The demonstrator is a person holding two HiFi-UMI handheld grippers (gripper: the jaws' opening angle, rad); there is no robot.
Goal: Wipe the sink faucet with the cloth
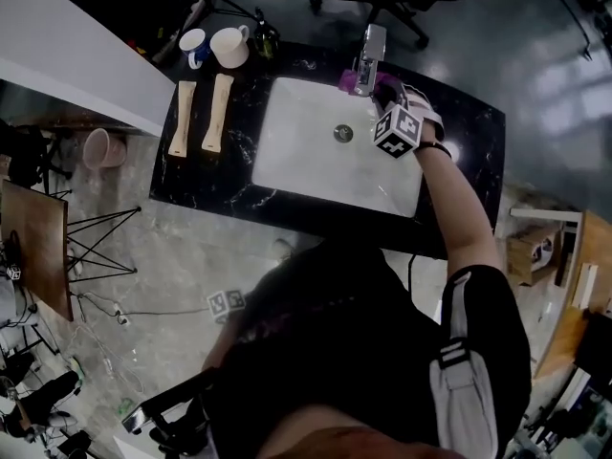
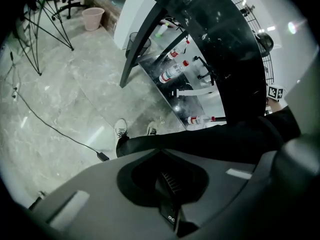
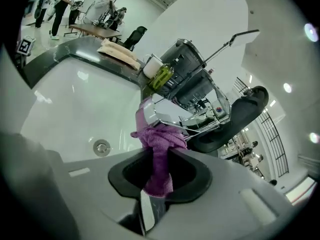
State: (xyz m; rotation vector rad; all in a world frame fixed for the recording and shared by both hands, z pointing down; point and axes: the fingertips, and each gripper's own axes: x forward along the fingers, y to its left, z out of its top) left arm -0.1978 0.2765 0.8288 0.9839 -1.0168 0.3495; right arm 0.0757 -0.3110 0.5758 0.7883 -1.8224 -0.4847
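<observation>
The chrome faucet (image 1: 368,51) stands at the far rim of the white sink (image 1: 287,151). My right gripper (image 1: 385,101) is at the faucet's right side, shut on a purple cloth (image 1: 382,84). In the right gripper view the cloth (image 3: 160,139) bunches between the right gripper (image 3: 157,176) and the faucet spout (image 3: 175,116), pressed against its underside. My left gripper (image 2: 170,204) hangs low beside the person, pointing at the floor, jaws together with nothing in them. Only its marker cube (image 1: 227,302) shows in the head view.
Two mugs (image 1: 212,46), a green bottle (image 1: 263,34) and two pale wooden pieces (image 1: 199,115) sit on the black counter left of the sink. The drain (image 1: 343,133) is mid-basin. A pink bin (image 1: 98,147) stands on the floor. People stand far off (image 3: 65,1).
</observation>
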